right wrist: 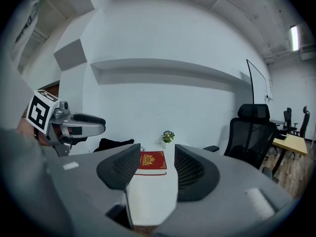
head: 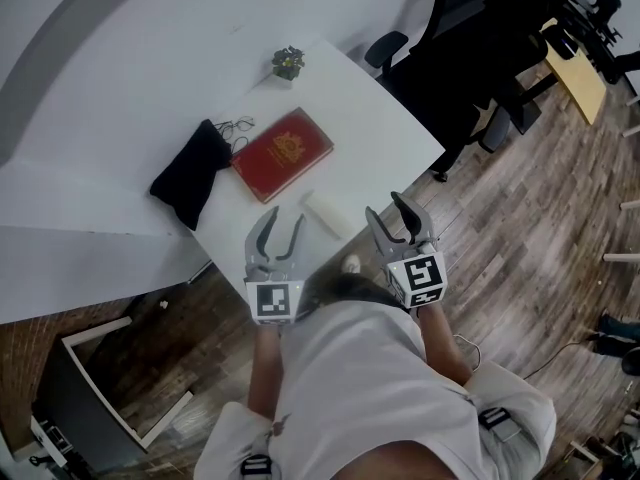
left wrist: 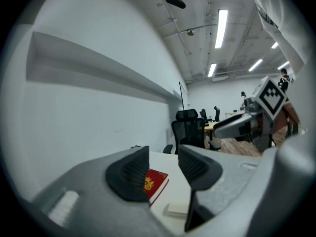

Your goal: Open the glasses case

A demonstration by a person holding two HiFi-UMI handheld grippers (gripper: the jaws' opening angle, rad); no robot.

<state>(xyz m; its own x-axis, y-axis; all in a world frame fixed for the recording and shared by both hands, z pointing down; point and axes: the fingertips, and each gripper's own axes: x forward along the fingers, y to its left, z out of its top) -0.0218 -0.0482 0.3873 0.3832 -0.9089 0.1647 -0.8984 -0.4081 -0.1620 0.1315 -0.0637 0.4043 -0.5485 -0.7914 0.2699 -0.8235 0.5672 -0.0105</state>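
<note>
Item: glasses case [head: 327, 215], taken to be the white oblong box. Location: white table [head: 390, 128], near edge, between the two grippers, apparently shut. Progress: nil. Case is untouched; approach, grip & lid-lift are judged outstanding. L gripper [head: 285, 218]: fingers apart, nothing held. R gripper [head: 385, 208]: same. Whole case is shown by head view only; one end is seen in L gripper view beside red book [left wrist: 154, 184]. Book & plant [right wrist: 168, 136] are shown in R gripper view, no case.

We wear a white short-sleeved shirt [head: 370, 388], our grey left gripper [head: 286, 215] and right gripper [head: 385, 206] carry black ribbed pads [right wrist: 121, 169], square-marker cubes [head: 275, 301].
</note>
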